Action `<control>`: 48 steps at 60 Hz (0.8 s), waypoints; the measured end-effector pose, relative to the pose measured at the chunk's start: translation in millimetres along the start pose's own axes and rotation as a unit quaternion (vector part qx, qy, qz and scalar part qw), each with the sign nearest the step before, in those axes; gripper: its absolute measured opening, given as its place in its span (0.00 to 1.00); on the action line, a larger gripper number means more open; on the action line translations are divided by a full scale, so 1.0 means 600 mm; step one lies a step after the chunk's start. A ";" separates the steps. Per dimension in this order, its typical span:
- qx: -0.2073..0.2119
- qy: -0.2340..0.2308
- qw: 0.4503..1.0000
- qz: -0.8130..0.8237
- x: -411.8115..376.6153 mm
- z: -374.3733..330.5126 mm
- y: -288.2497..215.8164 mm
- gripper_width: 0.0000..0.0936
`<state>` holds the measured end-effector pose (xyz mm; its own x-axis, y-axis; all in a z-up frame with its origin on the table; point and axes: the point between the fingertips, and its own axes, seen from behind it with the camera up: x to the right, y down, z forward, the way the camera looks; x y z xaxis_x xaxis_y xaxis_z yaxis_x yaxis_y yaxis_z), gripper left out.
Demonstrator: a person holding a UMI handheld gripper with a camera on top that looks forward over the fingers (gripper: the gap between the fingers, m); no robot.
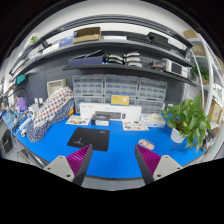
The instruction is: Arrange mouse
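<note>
The gripper (112, 160) is wide open and holds nothing. The mouse (147, 145) lies on the blue worktop (120, 150), just ahead of its right finger. An off-centre approach could push it aside.

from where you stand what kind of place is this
Probably a workshop or lab bench: a blue-topped table, shelves stacked with boxes, small-parts drawers behind. A potted plant stands beside. The gripper is open, holding nothing.

Blue table (120, 158); black mousepad (90, 138).
</note>
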<state>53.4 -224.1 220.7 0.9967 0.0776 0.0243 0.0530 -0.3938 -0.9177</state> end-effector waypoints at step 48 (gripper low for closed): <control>-0.129 0.069 0.989 0.022 0.358 0.351 0.261 0.91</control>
<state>262.6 -76.0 -1.2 0.9964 -0.0632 0.0558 0.0050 -0.6164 -0.7875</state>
